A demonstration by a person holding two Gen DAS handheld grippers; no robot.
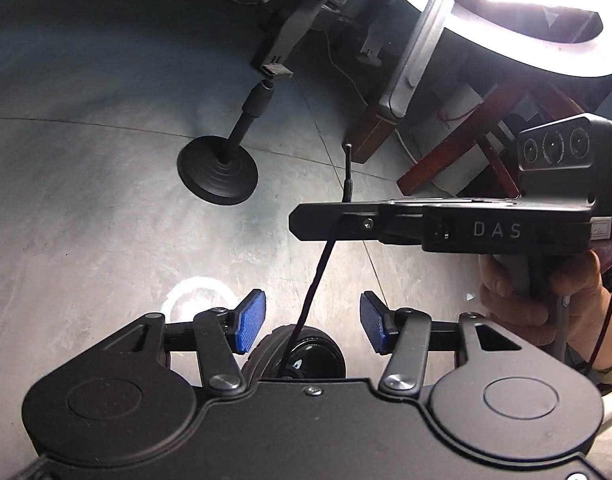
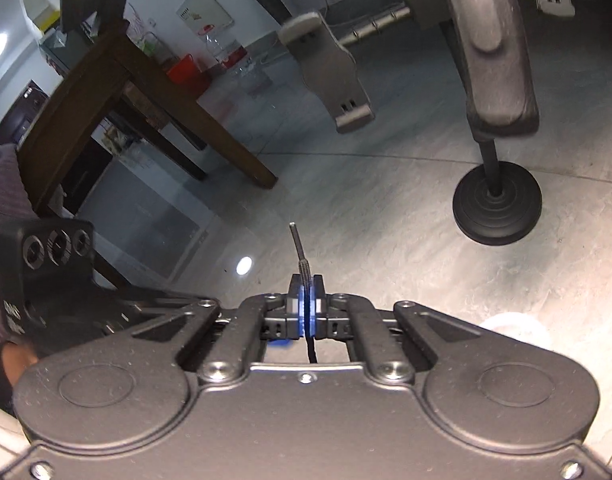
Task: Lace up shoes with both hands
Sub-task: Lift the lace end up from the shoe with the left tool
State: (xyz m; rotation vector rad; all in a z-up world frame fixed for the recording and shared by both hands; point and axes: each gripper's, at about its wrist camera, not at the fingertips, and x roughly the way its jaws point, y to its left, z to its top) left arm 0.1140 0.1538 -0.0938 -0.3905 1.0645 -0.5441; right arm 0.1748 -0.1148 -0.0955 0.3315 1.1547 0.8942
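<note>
Black grippers (image 1: 310, 322) with blue-padded jaws, silver screws, "DAS" lettering.

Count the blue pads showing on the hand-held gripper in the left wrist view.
2: one blue pad left of the black lace, the other blue pad right of it. Both stand clear of the lace.

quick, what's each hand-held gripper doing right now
left hand-held gripper: open, thin black shoelace passes between its blue pads untouched
right hand-held gripper: shut on the shoelace near its stiff tip
</note>
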